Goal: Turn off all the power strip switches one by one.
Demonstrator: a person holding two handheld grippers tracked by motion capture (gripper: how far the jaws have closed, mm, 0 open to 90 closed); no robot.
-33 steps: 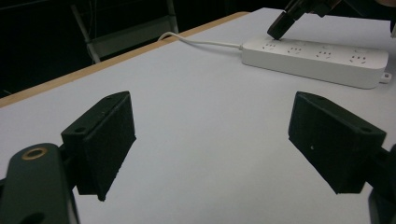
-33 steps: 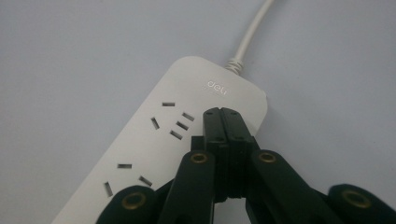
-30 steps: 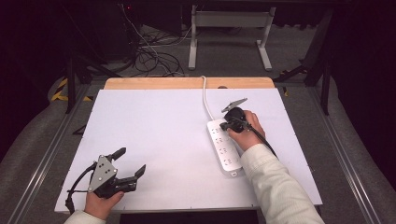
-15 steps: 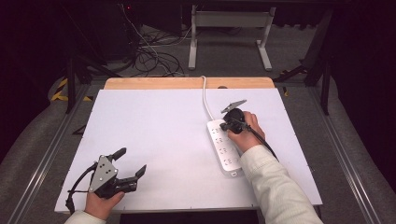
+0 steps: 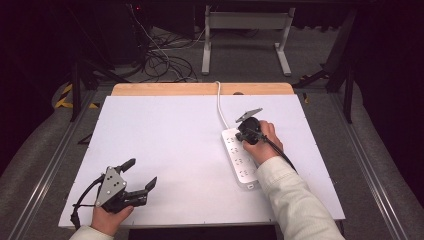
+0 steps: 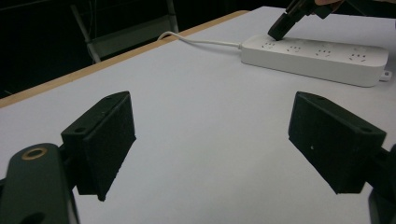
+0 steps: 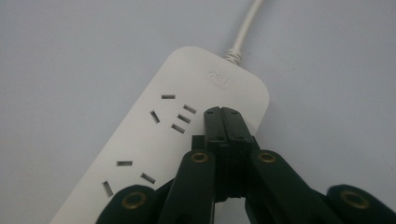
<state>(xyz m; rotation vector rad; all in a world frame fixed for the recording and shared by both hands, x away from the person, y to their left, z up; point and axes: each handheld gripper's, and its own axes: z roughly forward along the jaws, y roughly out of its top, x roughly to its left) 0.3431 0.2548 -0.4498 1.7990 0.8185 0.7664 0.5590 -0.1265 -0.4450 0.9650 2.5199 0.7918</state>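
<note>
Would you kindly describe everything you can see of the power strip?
The power strip is a long, white, seemingly plastic bar with rounded corners, lying flat on the table's right half. Its top carries a row of slotted outlets, all free of plugs. A white cable leaves its far end toward the table's wooden back edge. The right gripper, jaws shut, rests its tips on the top near the cable end.

In the high view, the right hand (image 5: 262, 142) and sleeve (image 5: 295, 200) cover part of the power strip (image 5: 239, 161). Its cord (image 5: 218, 97) runs off the table's far edge. The right gripper view cuts off the strip's lower end; contact beneath the closed right gripper (image 7: 223, 112) cannot be told.
</note>
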